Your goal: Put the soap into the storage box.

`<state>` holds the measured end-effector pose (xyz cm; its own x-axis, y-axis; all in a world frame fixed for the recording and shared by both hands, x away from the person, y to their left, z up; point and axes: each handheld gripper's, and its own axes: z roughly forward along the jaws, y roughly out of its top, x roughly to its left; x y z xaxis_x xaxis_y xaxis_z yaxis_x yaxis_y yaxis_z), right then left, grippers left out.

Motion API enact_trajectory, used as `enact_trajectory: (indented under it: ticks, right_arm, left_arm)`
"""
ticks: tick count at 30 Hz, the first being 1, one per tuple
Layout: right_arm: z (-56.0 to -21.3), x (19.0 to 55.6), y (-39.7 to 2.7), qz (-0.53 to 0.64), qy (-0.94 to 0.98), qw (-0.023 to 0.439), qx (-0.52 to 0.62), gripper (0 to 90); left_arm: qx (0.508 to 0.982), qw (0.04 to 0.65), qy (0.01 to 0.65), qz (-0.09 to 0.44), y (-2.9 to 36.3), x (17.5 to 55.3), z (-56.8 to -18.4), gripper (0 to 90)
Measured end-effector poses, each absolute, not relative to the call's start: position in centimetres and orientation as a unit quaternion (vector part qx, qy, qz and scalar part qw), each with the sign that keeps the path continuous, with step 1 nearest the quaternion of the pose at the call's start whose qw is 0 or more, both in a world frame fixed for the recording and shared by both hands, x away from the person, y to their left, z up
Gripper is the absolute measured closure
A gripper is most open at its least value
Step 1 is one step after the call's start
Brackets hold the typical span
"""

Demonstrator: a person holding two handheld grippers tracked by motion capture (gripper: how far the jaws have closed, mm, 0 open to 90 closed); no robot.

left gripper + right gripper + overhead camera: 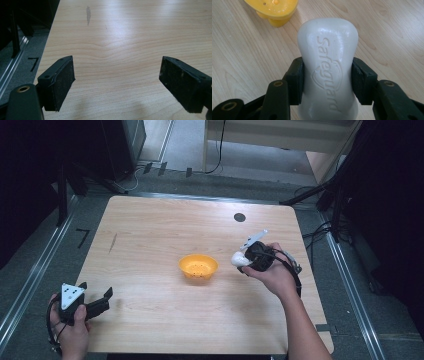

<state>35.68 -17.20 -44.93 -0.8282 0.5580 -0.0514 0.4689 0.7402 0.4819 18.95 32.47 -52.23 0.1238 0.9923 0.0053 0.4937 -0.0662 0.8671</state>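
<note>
Two jaws of my right gripper [327, 82] pinch the white Safeguard soap bar [328, 62], lettering readable up close; far-left sits the yellow soap dish [198, 266]; my left gripper [117, 82] is spread wide.

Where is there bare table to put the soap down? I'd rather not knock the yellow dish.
Bare wood runs across the far half of the table, up to the dark round spot, and along the near edge between both hands. The tight spot is the gap between the yellow dish and the right gripper clamping the soap bar.
</note>
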Motion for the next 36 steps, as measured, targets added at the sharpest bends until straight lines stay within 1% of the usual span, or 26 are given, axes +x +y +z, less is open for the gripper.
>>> enact_trajectory:
  ticks: [8, 36]
  right_arm:
    - [-44.8, 36.1, -15.5, 0.231, 0.936, 0.098, 0.246, 51.4]
    - [-44.0, 37.4, -10.9, 0.242, 0.953, 0.096, 0.157, 51.3]
  left_arm:
    - [0.643, 0.38, 0.577, 0.33, 32.6, 19.0, -52.2, 13.8]
    - [0.648, 0.373, 0.574, 0.332, 32.5, 19.0, -52.2, 13.8]
